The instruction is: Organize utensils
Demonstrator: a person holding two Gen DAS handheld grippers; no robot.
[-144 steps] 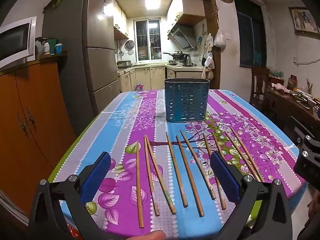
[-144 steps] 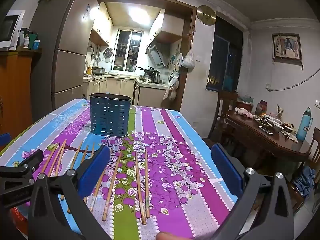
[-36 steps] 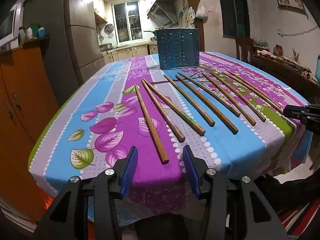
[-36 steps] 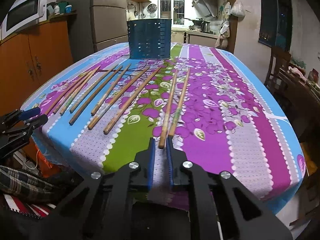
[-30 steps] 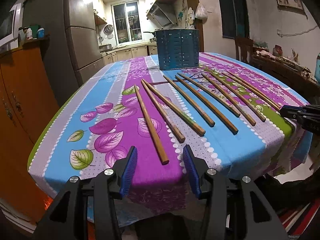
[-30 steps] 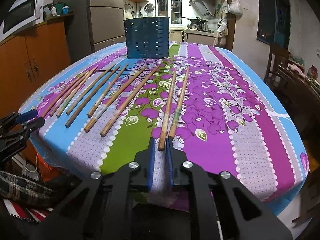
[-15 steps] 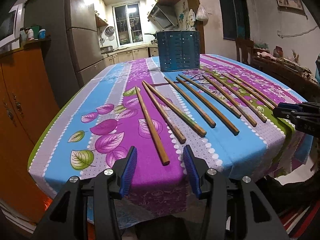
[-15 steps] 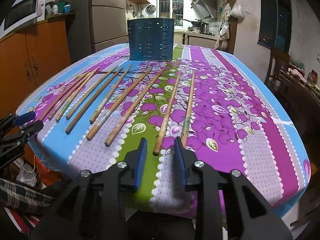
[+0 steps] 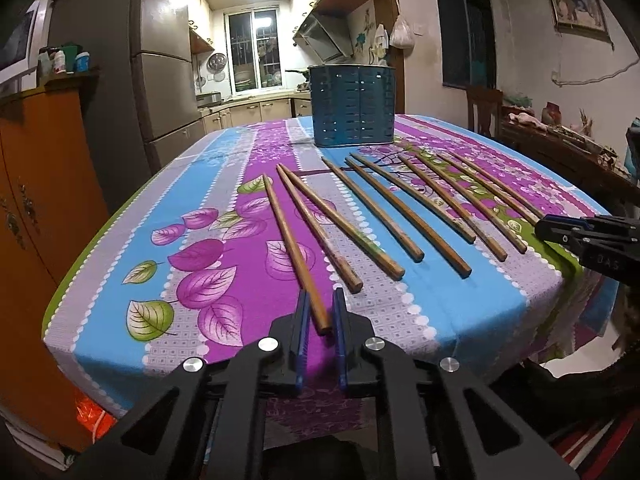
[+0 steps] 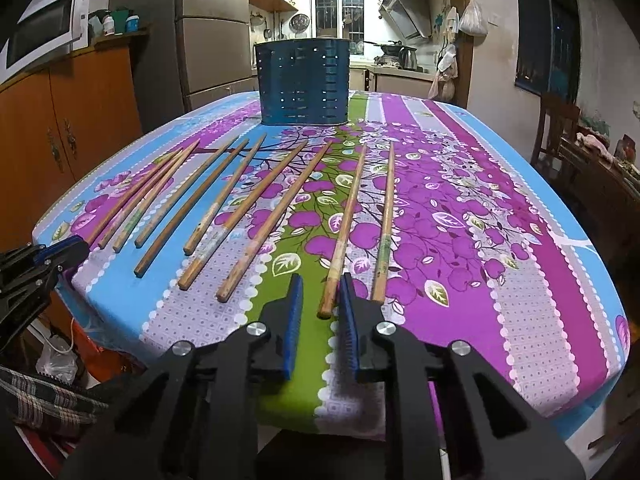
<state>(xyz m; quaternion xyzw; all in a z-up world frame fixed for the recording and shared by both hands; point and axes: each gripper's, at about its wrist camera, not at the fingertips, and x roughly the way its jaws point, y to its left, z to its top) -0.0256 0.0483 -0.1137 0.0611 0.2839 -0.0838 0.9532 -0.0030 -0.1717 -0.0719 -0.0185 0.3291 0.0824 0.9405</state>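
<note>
We had the left tongs point(image 9: 320, 316) narrowed around the near end of the leftmost chopstick point(image 9: 294, 252) at lower centre, apparently gripping it. The right tongs point(image 10: 320, 300) stood slightly apart, straddling another chopstick point(image 10: 344, 232), unpinched. The blue slotted utensil holder point(image 9: 353, 106) waited upper centre on the tabletop point(image 9: 120, 272).

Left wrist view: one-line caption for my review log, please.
Left gripper jaws closed around the leftmost chopstick; nine more lie before the blue utensil holder.

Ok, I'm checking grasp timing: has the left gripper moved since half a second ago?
Yes: the left gripper has closed its jaws inward onto the leftmost chopstick at its near end; against the tablecloth it hardly shifted.
</note>
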